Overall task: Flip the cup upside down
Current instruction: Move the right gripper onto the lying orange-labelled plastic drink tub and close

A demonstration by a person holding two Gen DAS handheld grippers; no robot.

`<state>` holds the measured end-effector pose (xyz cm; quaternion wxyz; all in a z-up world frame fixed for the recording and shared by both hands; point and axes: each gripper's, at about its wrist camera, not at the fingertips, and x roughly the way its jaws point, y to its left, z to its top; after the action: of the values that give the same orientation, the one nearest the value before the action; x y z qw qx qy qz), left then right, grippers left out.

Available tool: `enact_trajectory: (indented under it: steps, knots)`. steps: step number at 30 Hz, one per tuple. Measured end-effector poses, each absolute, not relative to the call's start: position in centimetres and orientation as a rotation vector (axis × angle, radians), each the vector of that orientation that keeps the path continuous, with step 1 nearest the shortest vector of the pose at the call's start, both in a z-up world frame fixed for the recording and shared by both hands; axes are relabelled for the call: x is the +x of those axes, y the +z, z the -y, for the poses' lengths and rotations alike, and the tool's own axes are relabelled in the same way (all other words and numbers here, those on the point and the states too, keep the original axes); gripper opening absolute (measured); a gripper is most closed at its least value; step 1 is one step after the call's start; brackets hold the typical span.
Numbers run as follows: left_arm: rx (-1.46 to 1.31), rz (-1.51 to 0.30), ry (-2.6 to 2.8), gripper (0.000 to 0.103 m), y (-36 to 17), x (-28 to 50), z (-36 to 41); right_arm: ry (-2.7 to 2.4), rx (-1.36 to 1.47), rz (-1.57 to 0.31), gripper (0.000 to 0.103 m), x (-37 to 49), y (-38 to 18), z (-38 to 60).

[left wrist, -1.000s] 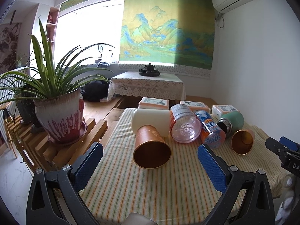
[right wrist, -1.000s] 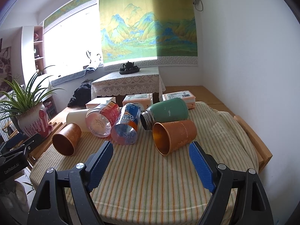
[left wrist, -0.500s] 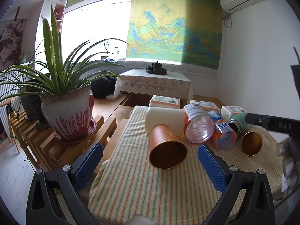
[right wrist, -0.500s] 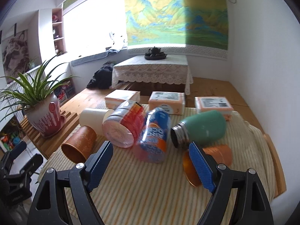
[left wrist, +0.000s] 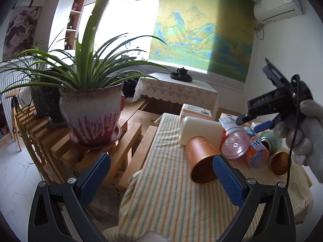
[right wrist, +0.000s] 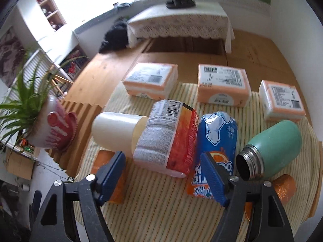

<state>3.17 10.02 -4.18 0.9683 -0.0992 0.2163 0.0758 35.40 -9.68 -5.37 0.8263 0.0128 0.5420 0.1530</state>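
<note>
Several cups lie on their sides on a striped cloth table (left wrist: 161, 191). A copper cup (left wrist: 201, 161) lies mouth toward me, just left of the right finger of my open, empty left gripper (left wrist: 161, 179). A cream cup (left wrist: 199, 130) lies behind it. A second copper cup (left wrist: 279, 165) lies at the right. My right gripper (right wrist: 163, 175) is open and empty, high above the table, over a clear bottle with an orange label (right wrist: 169, 139). The cream cup (right wrist: 117, 133) and both copper cups (right wrist: 105, 161) (right wrist: 284, 187) also show in the right wrist view. The right gripper (left wrist: 268, 111) shows in the left wrist view.
A blue and orange bottle (right wrist: 216, 145) and a green flask (right wrist: 272, 151) lie beside the cups. Three tissue packs (right wrist: 222, 84) line the table's far edge. A potted plant (left wrist: 90, 117) stands on a wooden rack (left wrist: 66, 151) left of the table.
My left gripper has shifted left, away from the table toward the plant. My right gripper has risen and tilted down over the bottles.
</note>
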Motion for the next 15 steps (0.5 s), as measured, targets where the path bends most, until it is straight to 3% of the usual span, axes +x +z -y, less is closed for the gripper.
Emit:
enact_trajectory:
  steps: [12, 15]
  knots:
    - [-0.258, -0.436, 0.191, 0.102, -5.4, 2.7, -13.4, 0.314, 0.064, -1.277, 0.067, 38.3, -7.3, 9.1]
    - [-0.261, -0.443, 0.189, 0.102, -5.5, 2.7, -13.1, 0.322, 0.046, -1.292, 0.071, 38.9, -7.6, 8.7]
